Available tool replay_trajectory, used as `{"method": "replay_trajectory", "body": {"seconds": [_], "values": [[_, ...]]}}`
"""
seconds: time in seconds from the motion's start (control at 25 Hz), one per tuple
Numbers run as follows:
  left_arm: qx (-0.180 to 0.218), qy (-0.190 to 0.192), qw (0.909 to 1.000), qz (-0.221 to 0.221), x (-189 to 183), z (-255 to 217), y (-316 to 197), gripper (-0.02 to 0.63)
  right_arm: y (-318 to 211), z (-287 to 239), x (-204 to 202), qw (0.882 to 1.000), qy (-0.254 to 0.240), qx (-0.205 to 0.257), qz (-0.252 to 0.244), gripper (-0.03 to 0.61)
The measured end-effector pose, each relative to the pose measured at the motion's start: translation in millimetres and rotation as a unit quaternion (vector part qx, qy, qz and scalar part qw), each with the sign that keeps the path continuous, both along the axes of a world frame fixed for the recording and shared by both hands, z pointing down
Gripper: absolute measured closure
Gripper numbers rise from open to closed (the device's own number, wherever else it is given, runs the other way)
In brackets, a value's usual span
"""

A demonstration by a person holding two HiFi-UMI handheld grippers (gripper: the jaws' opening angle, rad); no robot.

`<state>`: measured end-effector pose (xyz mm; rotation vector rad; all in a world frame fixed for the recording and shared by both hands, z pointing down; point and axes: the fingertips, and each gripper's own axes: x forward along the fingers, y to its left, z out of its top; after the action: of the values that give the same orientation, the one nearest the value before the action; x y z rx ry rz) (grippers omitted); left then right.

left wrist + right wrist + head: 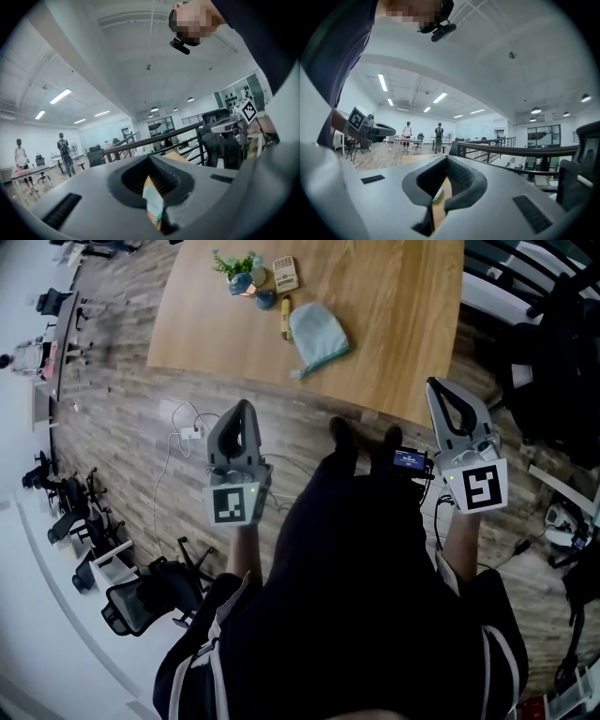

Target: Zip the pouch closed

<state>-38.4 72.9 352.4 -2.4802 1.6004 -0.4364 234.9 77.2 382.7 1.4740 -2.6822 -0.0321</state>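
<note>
A light blue pouch [317, 334] lies flat on the wooden table [394, 324], near its middle, with a corner pointing toward the table's near edge. Both grippers hang short of the table, over the floor, and touch nothing. My left gripper [243, 406] points at the table's near edge from the left, its jaws together and empty. My right gripper [434, 382] is at the right, close to the edge, also shut and empty. In the left gripper view a strip of the pouch [152, 199] shows through the hole behind the closed tips [151, 158]. The right gripper view shows its shut tips [446, 158].
At the table's far side are a small potted plant [234, 266], a tan box [285, 274], a yellow pen [286, 319] and a bluish round item [266, 299]. A white cable and plug [183, 432] lie on the floor at the left. Office chairs [141, 601] stand nearby.
</note>
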Motion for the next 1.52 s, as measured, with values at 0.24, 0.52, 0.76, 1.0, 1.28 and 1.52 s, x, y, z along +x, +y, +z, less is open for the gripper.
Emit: {"method": "replay_trajectory", "body": {"seconds": [0.24, 0.52, 0.76, 1.0, 1.28, 1.52], "values": [[-0.001, 0.001, 0.9999, 0.014, 2, 5, -10, 0.615, -1, 2, 2, 1.000, 0.002, 0.001, 0.015, 0.566], [-0.001, 0.034, 0.9983, 0.047, 6, 12, -38, 0.615, -5, -16, -6, 0.999, 0.008, 0.023, 0.035, 0.566], [-0.013, 0.044, 0.9959, 0.078, 3, 19, -62, 0.615, -6, -9, -29, 0.999, 0.010, -0.013, 0.042, 0.566], [-0.026, 0.078, 0.9916, 0.100, -7, 33, -94, 0.615, -22, -17, -58, 0.998, 0.033, -0.039, 0.042, 0.566], [-0.028, 0.123, 0.9839, 0.126, -23, 42, -128, 0.615, -64, -20, -104, 0.995, 0.060, -0.066, 0.048, 0.566], [-0.057, 0.151, 0.9748, 0.153, -56, 60, -139, 0.615, -83, -19, -158, 0.992, 0.080, -0.086, 0.042, 0.566]]}}
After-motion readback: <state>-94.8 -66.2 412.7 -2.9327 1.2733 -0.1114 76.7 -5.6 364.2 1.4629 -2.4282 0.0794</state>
